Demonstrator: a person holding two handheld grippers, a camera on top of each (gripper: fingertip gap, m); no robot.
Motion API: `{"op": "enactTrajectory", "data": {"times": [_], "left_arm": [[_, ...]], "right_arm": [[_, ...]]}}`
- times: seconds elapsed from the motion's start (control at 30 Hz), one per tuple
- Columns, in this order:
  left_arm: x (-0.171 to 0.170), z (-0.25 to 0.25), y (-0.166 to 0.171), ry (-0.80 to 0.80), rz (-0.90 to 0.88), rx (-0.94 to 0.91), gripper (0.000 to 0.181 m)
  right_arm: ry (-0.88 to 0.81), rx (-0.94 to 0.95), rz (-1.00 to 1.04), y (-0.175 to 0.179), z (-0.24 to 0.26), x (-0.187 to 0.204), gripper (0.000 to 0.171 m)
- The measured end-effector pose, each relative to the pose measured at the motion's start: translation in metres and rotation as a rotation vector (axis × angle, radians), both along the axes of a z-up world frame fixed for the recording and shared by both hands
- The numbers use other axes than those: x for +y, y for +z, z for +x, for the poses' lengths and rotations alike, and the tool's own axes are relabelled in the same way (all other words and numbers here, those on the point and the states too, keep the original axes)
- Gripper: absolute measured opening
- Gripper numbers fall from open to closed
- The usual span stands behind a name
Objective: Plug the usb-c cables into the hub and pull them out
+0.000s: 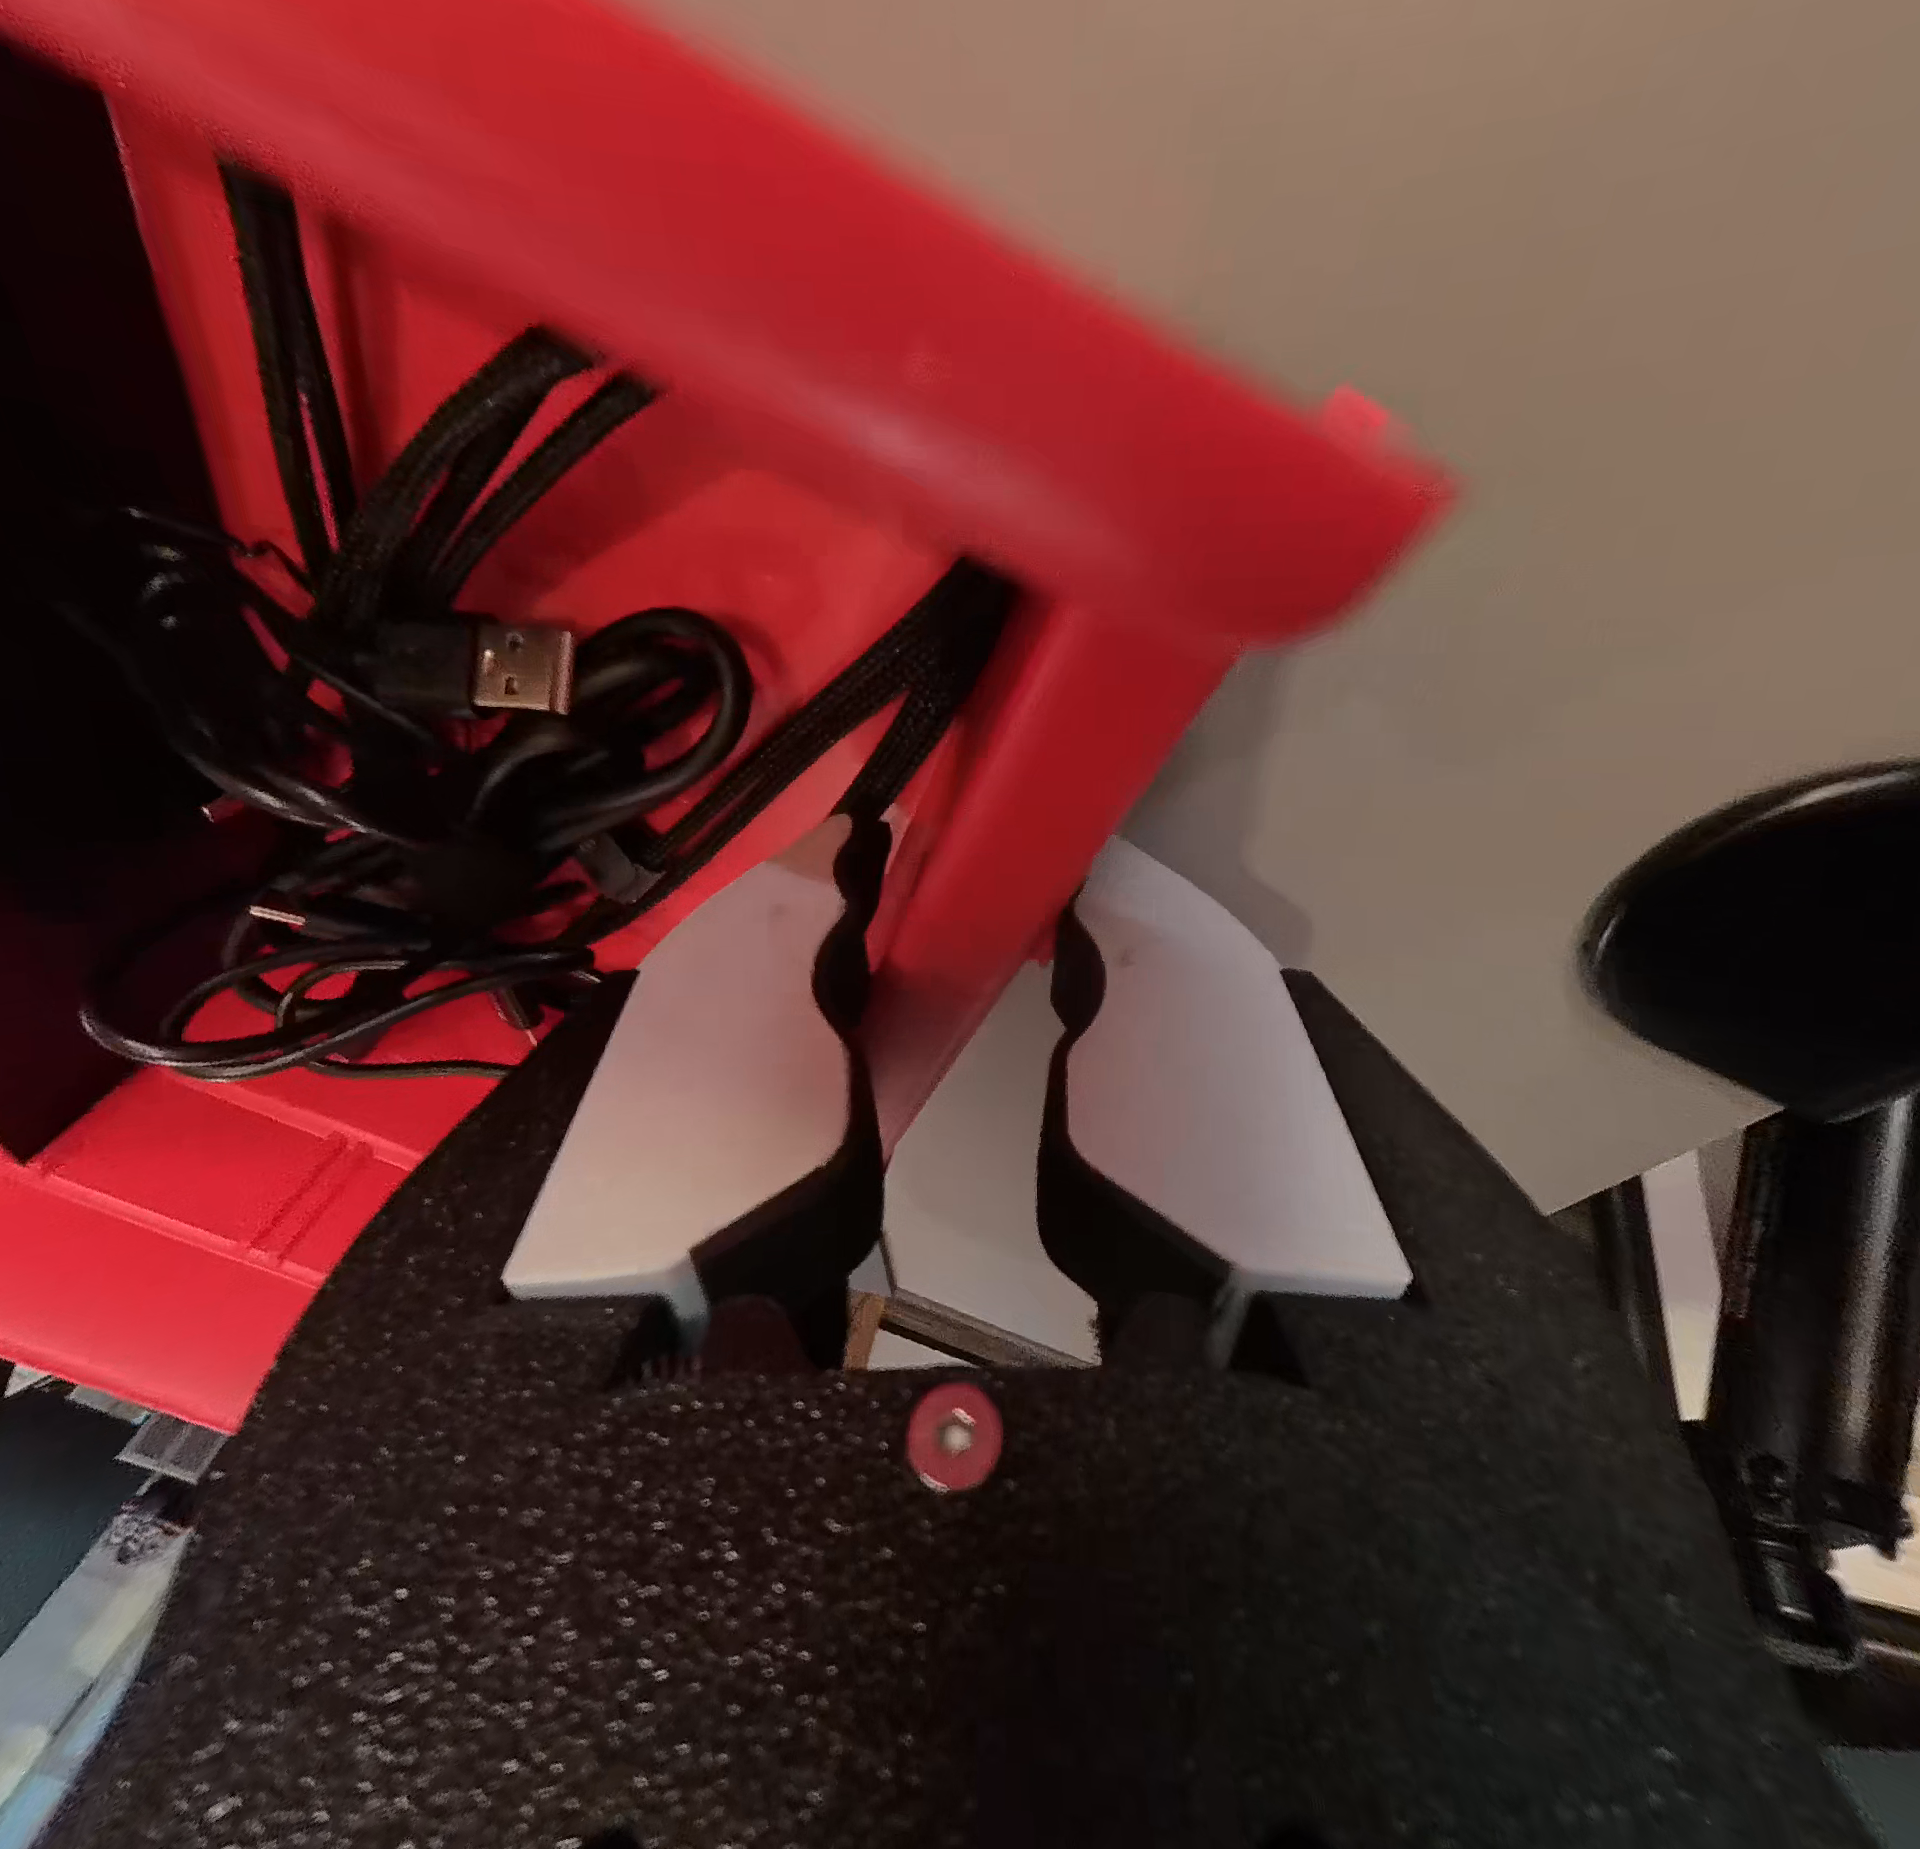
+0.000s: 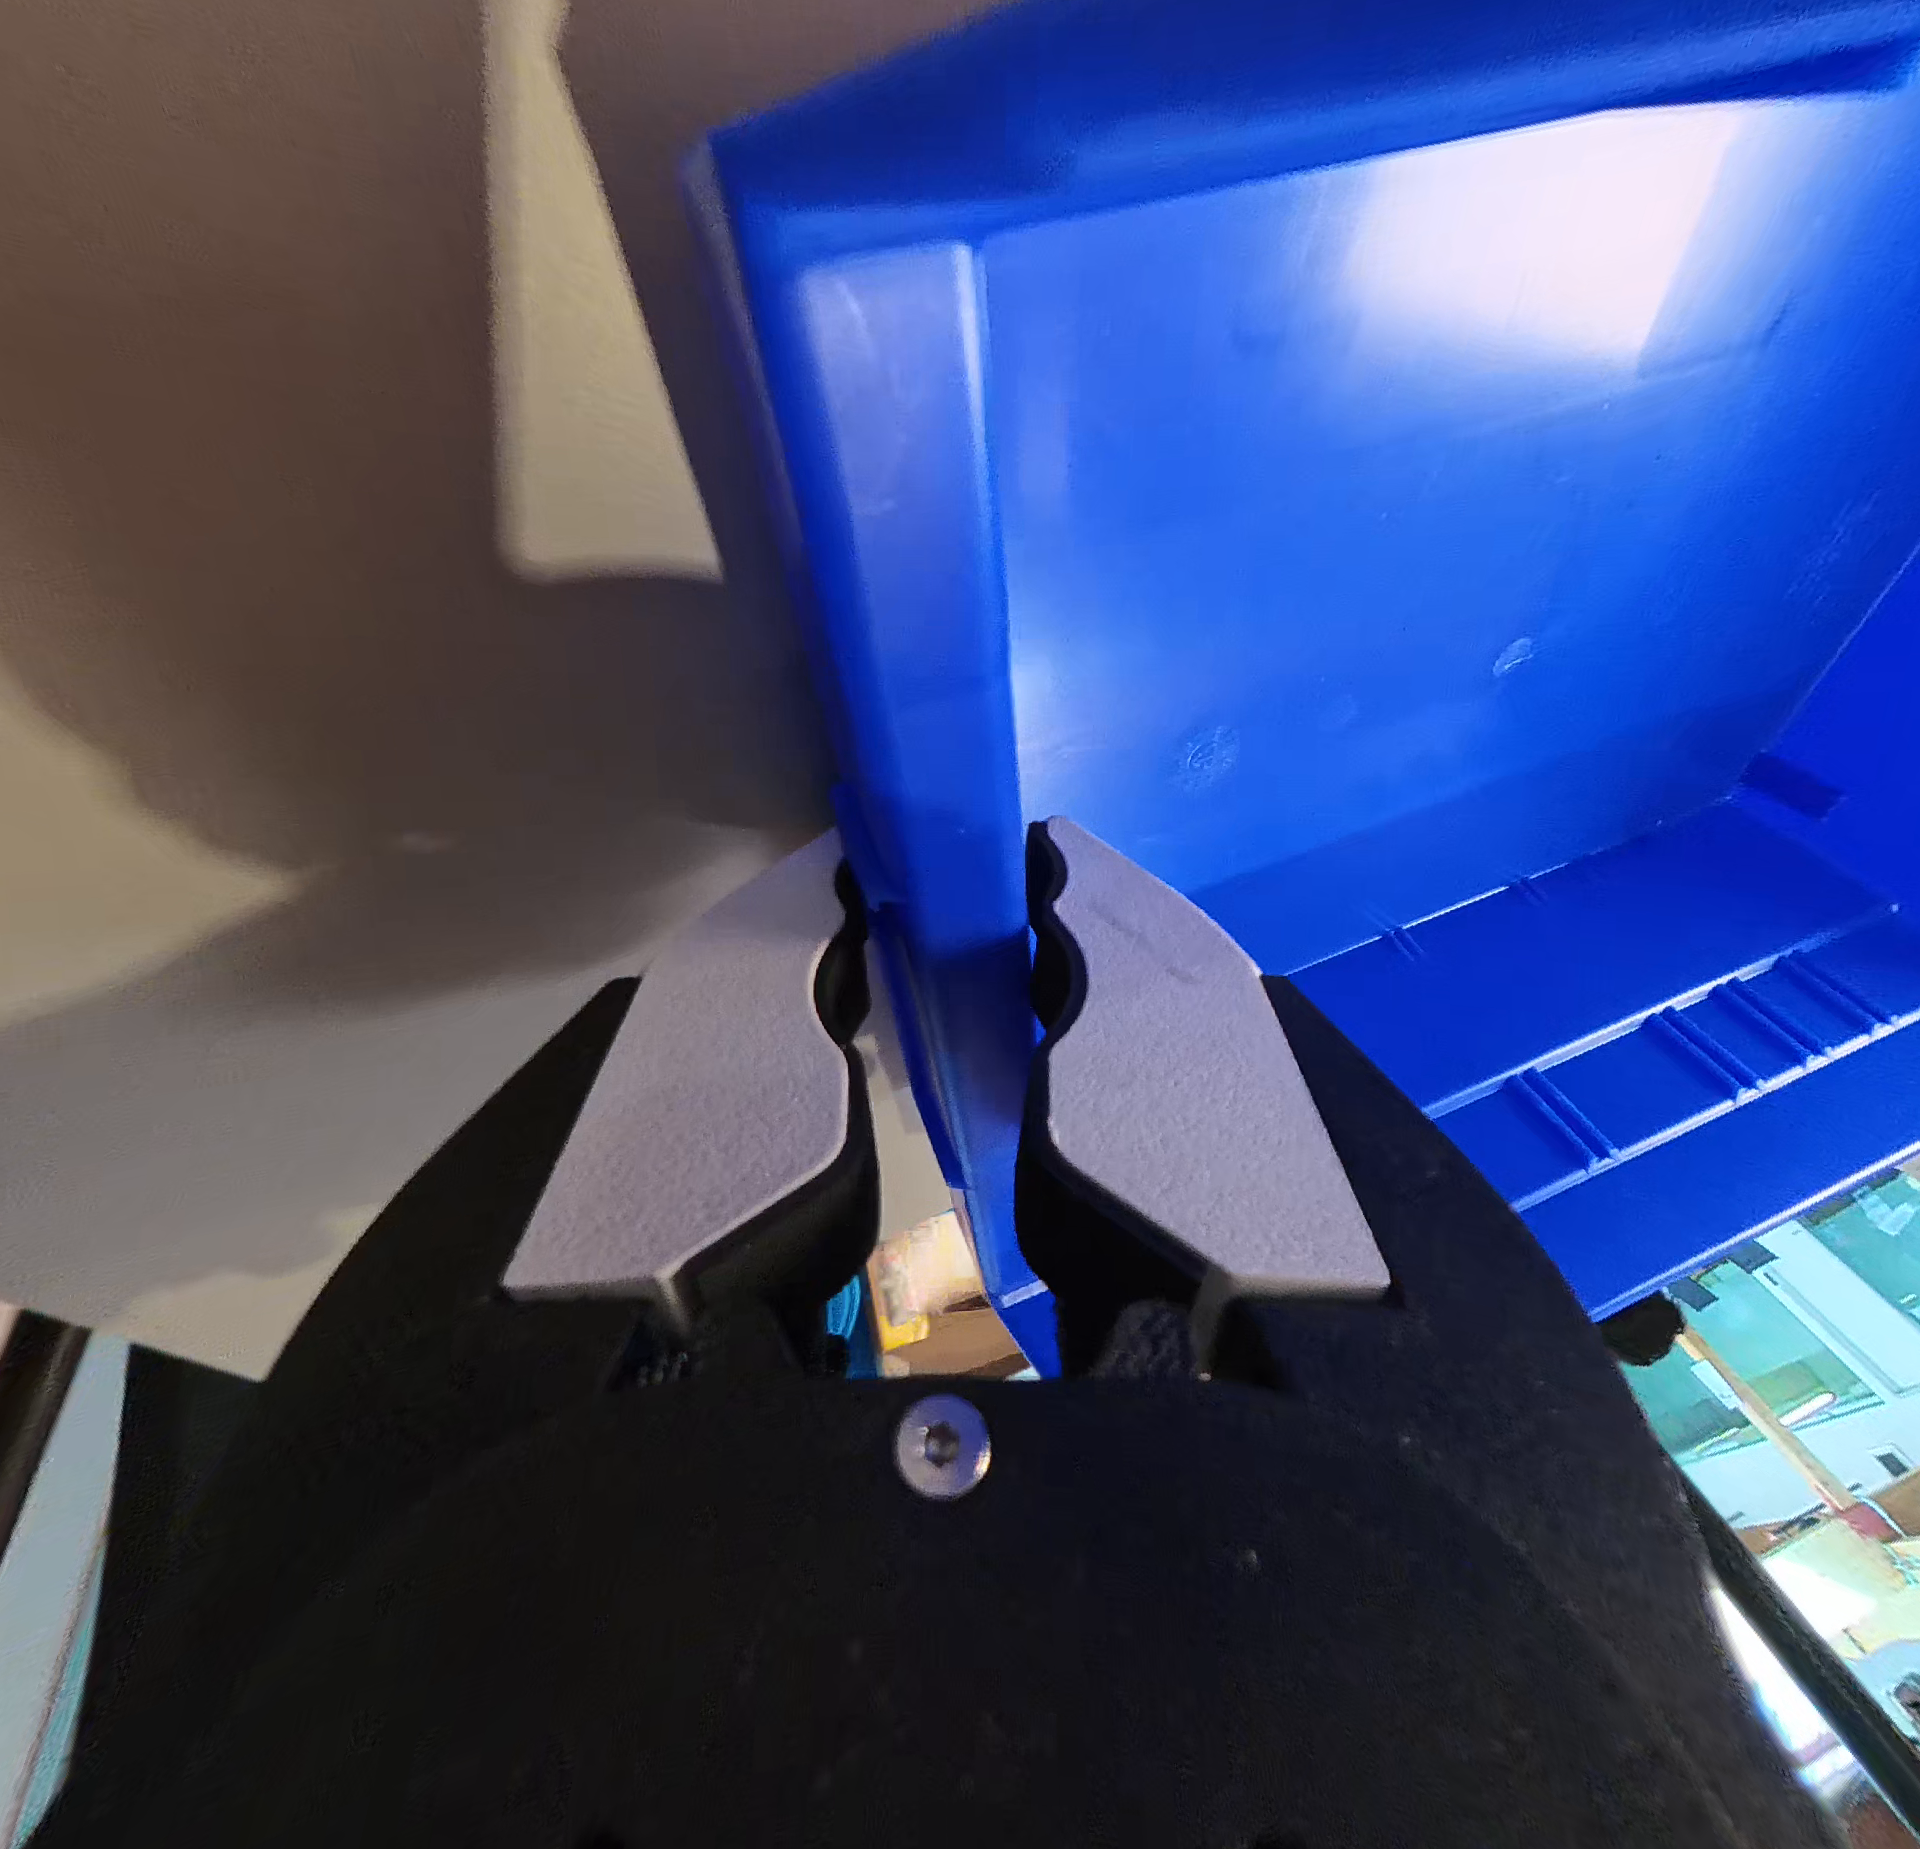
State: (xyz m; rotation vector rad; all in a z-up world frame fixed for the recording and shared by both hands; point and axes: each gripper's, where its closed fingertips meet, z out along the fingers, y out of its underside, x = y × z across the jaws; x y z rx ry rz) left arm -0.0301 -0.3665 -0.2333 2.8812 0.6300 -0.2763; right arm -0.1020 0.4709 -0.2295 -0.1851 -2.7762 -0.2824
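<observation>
In the red bin [image 1: 727, 272], limp tangled cables [image 1: 436, 760] wanted plug-end grabs; left gripper [image 1: 961, 926] pinched its wall, right gripper [image 2: 940, 926] pinched the blue bin [image 2: 1455, 552] wall.

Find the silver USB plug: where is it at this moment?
In the left wrist view, the USB plug lies inside the red bin, left of centre, on top of the tangle of black cables.

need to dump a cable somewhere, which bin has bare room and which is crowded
The blue bin, gripped at its side wall by the right gripper, shows a bare floor and walls. The red bin, held by the left gripper, is crowded with tangled black cables; only its far right corner is bare.
</observation>
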Motion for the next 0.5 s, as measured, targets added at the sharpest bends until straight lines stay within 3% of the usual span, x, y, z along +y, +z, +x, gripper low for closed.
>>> {"op": "enactTrajectory", "data": {"times": [0.03, 0.5], "left_arm": [[-0.004, 0.001, 0.0, -0.007, 0.0, -0.001, 0.032], [-0.069, 0.005, 0.002, -0.009, -0.058, -0.021, 0.032]], "right_arm": [[0.003, 0.0, 0.001, 0.0, -0.003, 0.002, 0.028], [-0.001, -0.002, 0.009, -0.001, -0.022, 0.015, 0.028]]}}
